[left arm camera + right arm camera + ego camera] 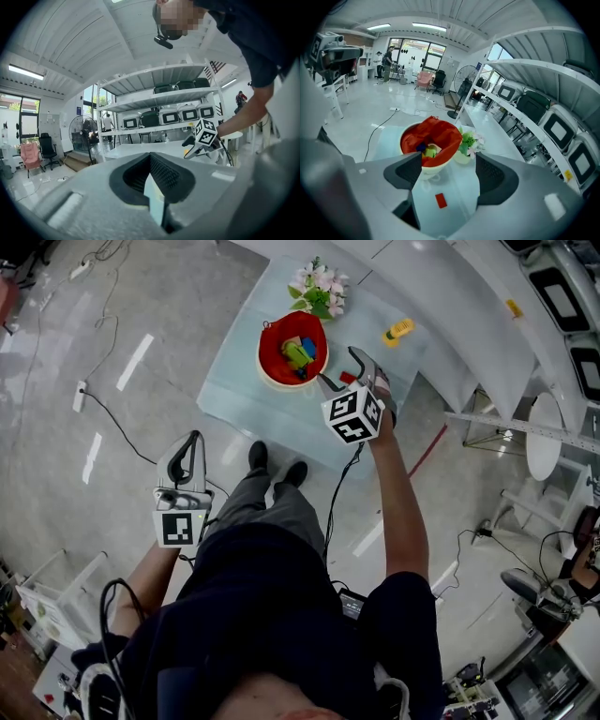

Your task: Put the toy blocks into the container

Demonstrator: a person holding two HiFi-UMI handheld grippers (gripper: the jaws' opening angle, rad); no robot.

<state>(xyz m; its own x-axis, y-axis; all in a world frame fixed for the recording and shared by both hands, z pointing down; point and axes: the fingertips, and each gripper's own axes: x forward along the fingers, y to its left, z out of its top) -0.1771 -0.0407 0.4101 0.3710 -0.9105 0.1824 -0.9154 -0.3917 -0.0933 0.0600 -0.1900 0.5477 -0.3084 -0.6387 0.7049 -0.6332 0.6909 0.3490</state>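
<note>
One pale, glassy table (234,395) is lying under the right gripper (337,367). Just ahead of it, a round cream container (266,360) lined with red cloth is holding green, blue and yellow blocks (299,354). A flat red block (440,200) is lying between that gripper's parted, ribbed jaws, untouched. The left gripper (190,442) is hanging clenched and empty, well back.

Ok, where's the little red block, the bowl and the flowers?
red block (441,200), right gripper view, its middle.
bowl (270,345), head view, its red-lined left wall.
flowers (320,287), head view, middle of the bunch.
</note>
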